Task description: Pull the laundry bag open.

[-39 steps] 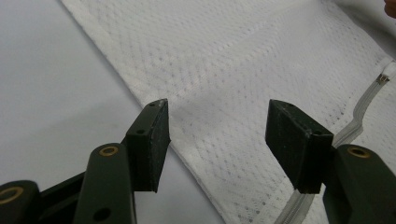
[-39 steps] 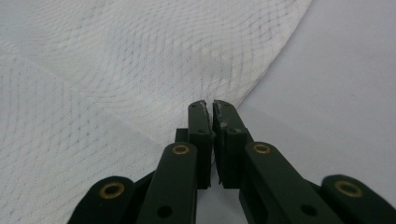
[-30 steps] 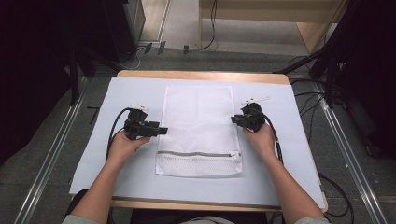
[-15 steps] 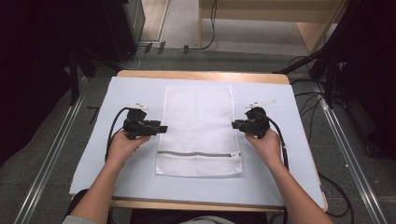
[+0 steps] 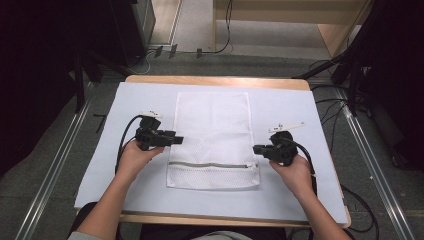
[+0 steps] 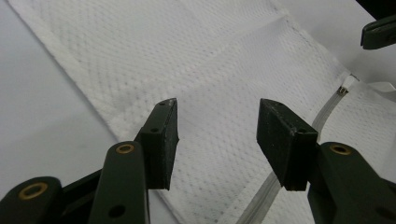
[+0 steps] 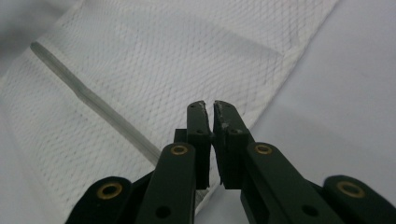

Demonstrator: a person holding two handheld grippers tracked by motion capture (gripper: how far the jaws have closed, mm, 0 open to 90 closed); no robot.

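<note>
The laundry bag (image 5: 213,135) was white mesh cloth, finely netted and matt, with a smooth pale zip tape (image 6: 327,109) across it. Matt white sheeting covered the wooden worktop (image 5: 215,80). The left gripper (image 6: 217,135) had matt black plastic fingers (image 6: 161,135) with brass-coloured rivets.

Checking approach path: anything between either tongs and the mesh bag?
Nothing visible. The left tongs stand open over the mesh bag at its left edge; the right tongs are shut at its right edge, by the zipper.

White mesh bag (image 5: 214,137), grey zip (image 5: 207,165); pale blue table cover (image 5: 310,110)
</note>
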